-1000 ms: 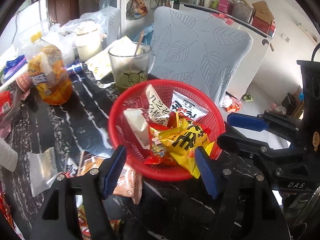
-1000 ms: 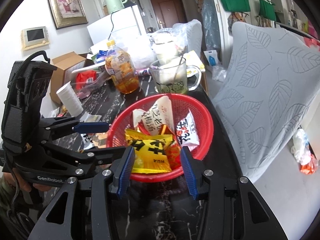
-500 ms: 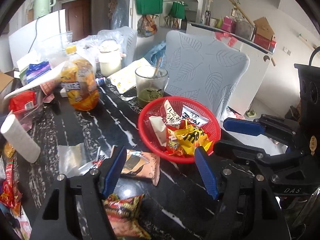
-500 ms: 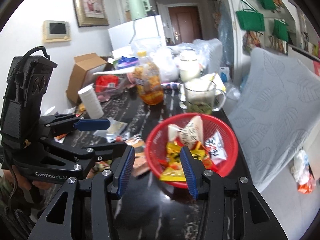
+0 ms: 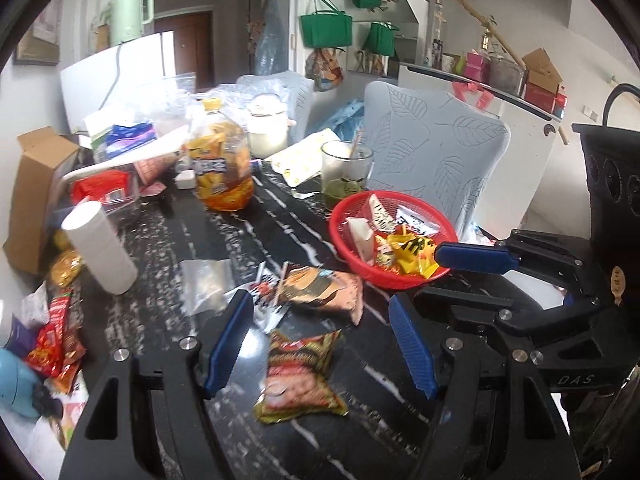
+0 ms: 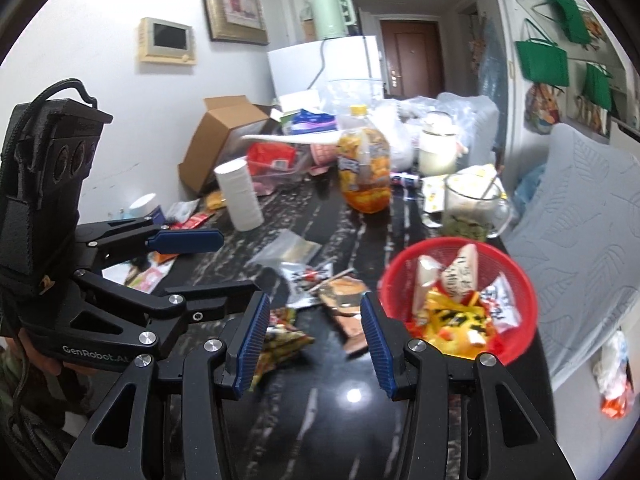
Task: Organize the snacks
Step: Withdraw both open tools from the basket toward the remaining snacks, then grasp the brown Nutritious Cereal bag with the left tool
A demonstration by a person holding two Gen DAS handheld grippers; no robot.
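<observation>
your left gripper [image 5: 320, 340] and right gripper [image 6: 316, 340] both hang open and empty above the black marbled table [image 5: 168, 240]. the red basket [image 5: 394, 240] of snacks sits beyond your right fingertips; packet labels are blurred.

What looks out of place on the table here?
Two snack packets lie loose on the black table outside the red basket, which already holds several snacks. Both grippers are empty.
</observation>
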